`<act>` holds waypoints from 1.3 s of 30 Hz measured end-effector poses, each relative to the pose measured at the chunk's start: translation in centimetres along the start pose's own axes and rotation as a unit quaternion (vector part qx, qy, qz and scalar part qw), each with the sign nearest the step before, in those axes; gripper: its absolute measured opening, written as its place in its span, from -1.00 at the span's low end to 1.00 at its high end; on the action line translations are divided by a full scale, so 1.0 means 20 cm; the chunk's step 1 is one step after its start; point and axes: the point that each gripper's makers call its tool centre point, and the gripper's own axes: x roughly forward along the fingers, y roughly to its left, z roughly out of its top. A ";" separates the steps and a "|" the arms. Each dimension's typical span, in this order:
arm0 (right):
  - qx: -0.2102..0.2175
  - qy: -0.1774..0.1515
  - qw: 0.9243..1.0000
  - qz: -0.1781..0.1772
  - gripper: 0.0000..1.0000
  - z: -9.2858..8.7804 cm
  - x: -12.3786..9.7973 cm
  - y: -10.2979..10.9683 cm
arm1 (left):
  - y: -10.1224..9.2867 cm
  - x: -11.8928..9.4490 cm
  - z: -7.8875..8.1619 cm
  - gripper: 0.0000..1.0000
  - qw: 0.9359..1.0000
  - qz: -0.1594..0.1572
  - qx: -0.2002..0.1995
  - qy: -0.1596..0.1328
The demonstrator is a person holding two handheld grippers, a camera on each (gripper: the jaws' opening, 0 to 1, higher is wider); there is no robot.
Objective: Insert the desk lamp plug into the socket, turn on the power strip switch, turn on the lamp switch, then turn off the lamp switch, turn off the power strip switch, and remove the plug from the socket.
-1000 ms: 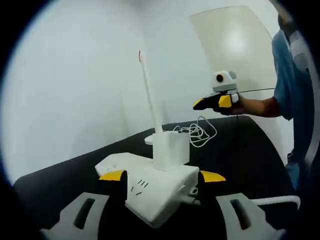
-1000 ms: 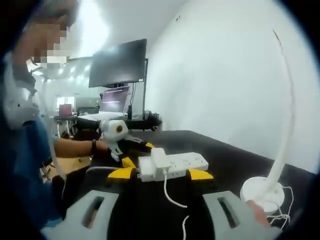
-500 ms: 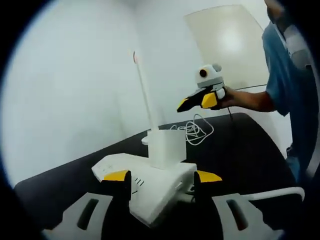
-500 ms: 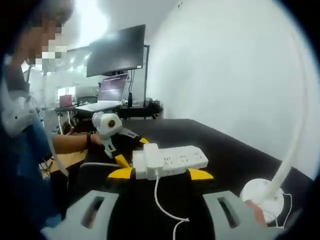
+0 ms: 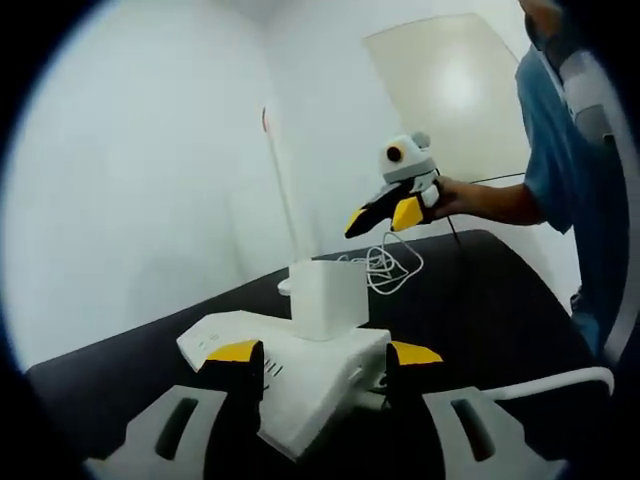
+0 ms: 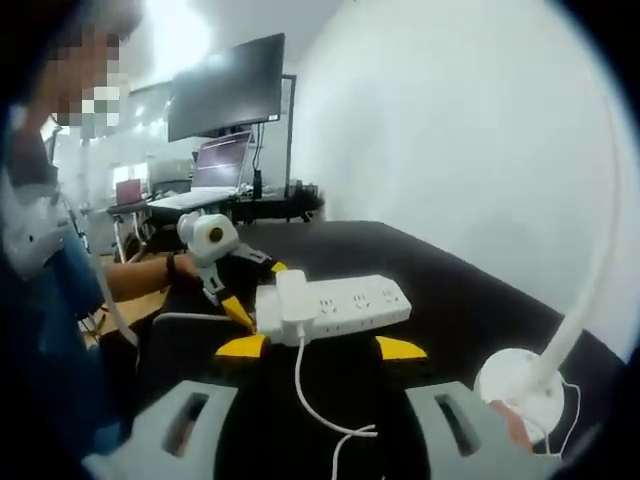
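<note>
One white plug (image 5: 326, 298) sits seated in the power strip (image 5: 300, 375), which lies on the black worktop (image 5: 480, 300) between the spread fingers of the left gripper (image 5: 326, 354). The right gripper (image 6: 320, 347), fingers likewise spread and empty, hangs above the strip. Judged step: pressing a switch or pulling the plug; the left gripper should brace the strip while the right descends squarely. The right gripper view adds the lamp base (image 6: 516, 388) nearby and a far monitor (image 6: 226, 87); the left gripper view shows the coiled cord (image 5: 388, 265).
</note>
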 end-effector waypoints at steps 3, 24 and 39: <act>-0.007 0.031 0.999 0.011 -0.18 -0.04 0.03 0.01 | 0.00 0.00 0.00 -0.06 1.000 0.000 -0.001 -0.001; -0.045 0.237 0.966 0.089 -0.53 -0.12 0.19 0.06 | 0.00 0.01 0.00 -0.10 1.000 -0.002 0.002 -0.002; -0.069 0.325 0.937 0.111 -0.68 -0.16 0.28 0.12 | -0.01 0.01 0.00 -0.10 1.000 -0.003 0.003 -0.003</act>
